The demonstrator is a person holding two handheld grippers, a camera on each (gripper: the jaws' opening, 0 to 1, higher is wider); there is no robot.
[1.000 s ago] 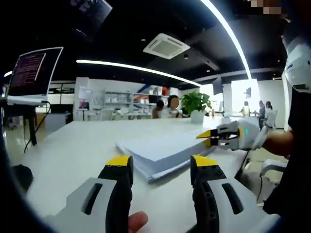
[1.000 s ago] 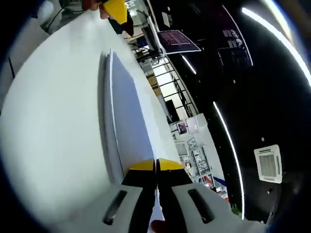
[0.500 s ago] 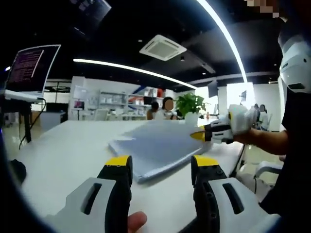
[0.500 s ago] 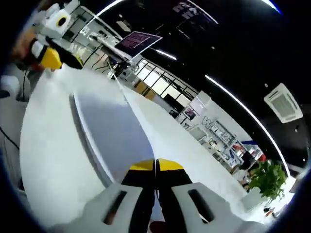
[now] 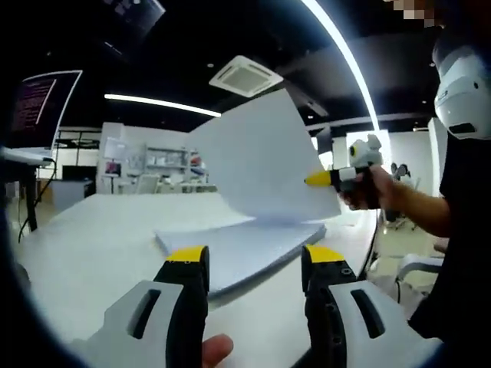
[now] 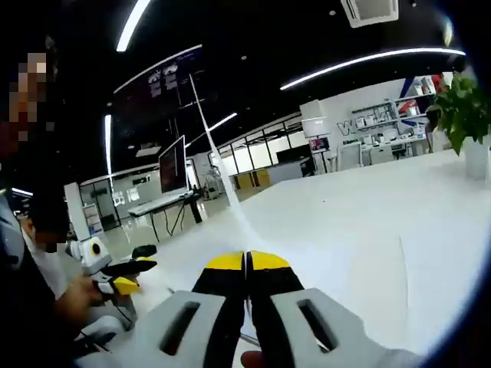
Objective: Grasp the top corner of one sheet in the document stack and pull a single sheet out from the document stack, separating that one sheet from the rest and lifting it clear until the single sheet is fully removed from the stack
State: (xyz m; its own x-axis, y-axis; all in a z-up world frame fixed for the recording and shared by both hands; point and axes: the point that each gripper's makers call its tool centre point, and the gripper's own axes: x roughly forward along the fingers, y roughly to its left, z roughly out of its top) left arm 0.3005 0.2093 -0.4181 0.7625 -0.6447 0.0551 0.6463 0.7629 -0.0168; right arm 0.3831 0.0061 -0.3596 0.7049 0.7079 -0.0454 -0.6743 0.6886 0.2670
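The left gripper (image 5: 249,264) is held open, jaws apart, just short of the stack (image 5: 238,249), which lies on the table (image 5: 84,238). One sheet (image 5: 261,165) is pinched at its corner by the right gripper (image 5: 321,179), its jaws closed, and raised steeply beyond the left jaws. A steady upward pull is called for until the lower edge is freed. A plant (image 6: 460,115) stands far right, well clear.

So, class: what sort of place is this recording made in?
Probably an open-plan office or lab: a ceiling air-conditioning unit, a monitor on a desk, shelving behind, and a document stack on a large white table.
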